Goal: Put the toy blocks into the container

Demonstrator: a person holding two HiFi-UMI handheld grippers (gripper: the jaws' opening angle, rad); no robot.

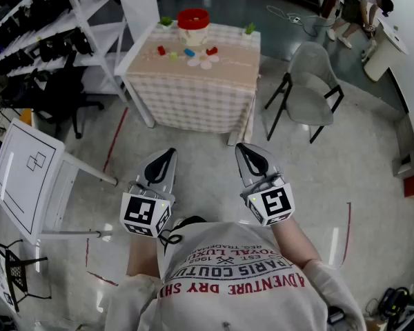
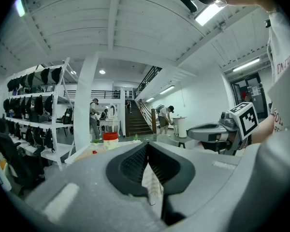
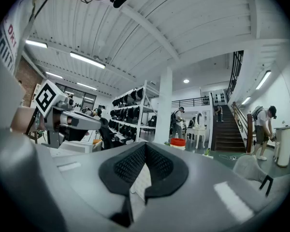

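Far ahead stands a table with a checked cloth. On it are a pale container with a red rim and small toy blocks: a red one, a green one, a blue one and another red one. My left gripper and right gripper are held level in front of my chest, well short of the table. Both are shut and hold nothing. The left gripper view shows the container small beyond its shut gripper. The right gripper view shows the container past its shut gripper.
A grey chair stands right of the table. White shelving with dark bags lines the left side, and a white board on a stand is at my near left. A person bends over at the far right. Bare floor lies between me and the table.
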